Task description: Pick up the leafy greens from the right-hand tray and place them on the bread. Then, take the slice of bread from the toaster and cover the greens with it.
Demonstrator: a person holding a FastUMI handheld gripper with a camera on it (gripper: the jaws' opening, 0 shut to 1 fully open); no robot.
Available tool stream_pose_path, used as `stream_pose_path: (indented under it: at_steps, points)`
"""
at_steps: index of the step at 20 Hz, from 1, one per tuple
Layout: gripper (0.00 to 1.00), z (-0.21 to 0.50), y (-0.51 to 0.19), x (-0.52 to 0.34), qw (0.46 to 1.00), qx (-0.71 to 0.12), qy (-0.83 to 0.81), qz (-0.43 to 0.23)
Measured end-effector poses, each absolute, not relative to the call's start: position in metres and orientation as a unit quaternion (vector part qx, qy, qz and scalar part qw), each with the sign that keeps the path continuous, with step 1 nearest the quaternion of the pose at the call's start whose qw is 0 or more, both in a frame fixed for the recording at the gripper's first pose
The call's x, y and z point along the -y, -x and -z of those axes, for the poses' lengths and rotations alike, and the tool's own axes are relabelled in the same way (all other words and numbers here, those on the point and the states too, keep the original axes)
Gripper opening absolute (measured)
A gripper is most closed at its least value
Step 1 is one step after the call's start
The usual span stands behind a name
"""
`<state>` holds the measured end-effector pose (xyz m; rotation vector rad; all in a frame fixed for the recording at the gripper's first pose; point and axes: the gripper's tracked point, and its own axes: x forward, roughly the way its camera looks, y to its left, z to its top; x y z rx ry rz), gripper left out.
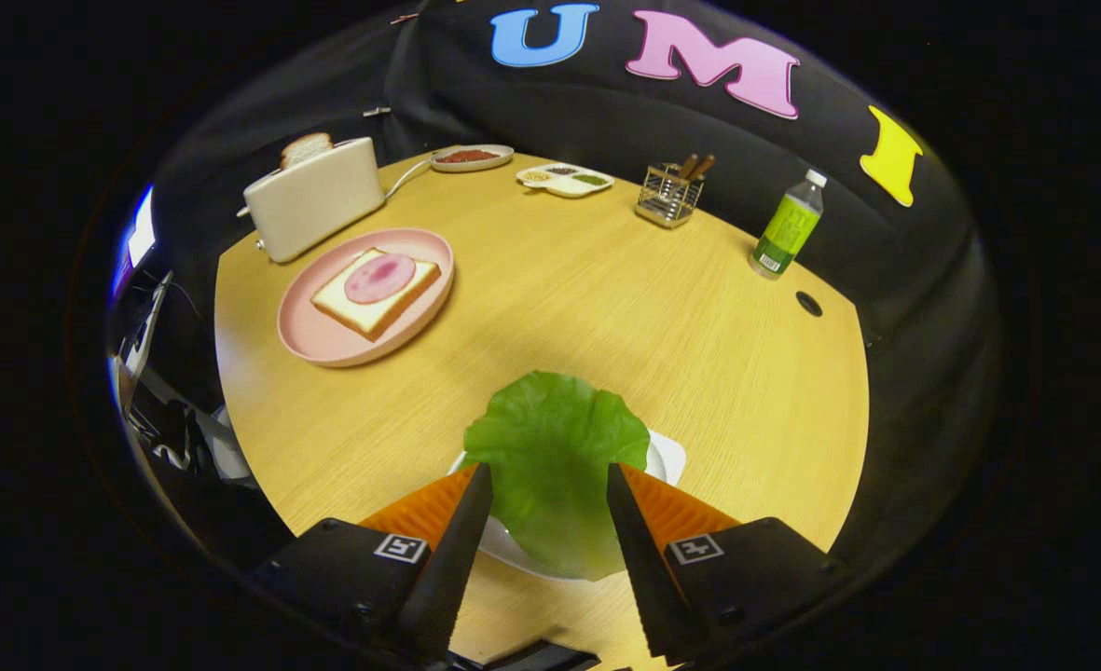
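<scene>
A green lettuce leaf (555, 457) sits between my two fingers, which press on its sides; my gripper (550, 472) is shut on it. The leaf looks lifted above the white tray (667, 458), hiding most of it. Far ahead to the left, a pink plate (326, 340) carries a bread slice (364, 308) topped with a round of pink ham (379, 278). Behind the plate stands a cream toaster (312, 198) with another bread slice (305, 148) sticking out of its slot.
Along the table's far edge lie a dish of red sauce (471, 157), a divided white dish (565, 179) and a wire holder with utensils (669, 194). A green bottle (786, 228) stands at the far right, near a black hole (808, 303) in the tabletop.
</scene>
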<state>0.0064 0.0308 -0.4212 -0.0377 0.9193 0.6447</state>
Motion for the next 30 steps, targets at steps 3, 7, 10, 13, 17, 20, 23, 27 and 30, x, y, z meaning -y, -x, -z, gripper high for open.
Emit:
stream_pose_path:
  at_steps: [3, 7, 10, 13, 17, 20, 23, 27, 30]
  points:
    - [0.77, 0.436, -0.009, -0.033, 0.834, -0.459, 0.009, -0.308]
    - [0.69, 0.450, -0.009, -0.038, 0.812, -0.489, -0.004, -0.317]
    - [0.65, 0.452, -0.010, -0.033, 0.809, -0.500, -0.003, -0.308]
    - [0.51, 0.456, -0.013, -0.029, 0.811, -0.507, -0.010, -0.291]
    - [0.10, 0.452, -0.012, -0.030, 0.816, -0.505, -0.006, -0.282]
    - [0.10, 0.431, -0.012, -0.031, 0.829, -0.483, -0.010, -0.281]
    - [0.10, 0.396, -0.019, -0.030, 0.850, -0.451, -0.023, -0.270]
    - [0.09, 0.334, -0.024, -0.037, 0.878, -0.400, -0.053, -0.258]
    - [0.10, 0.284, -0.022, -0.054, 0.890, -0.364, -0.057, -0.269]
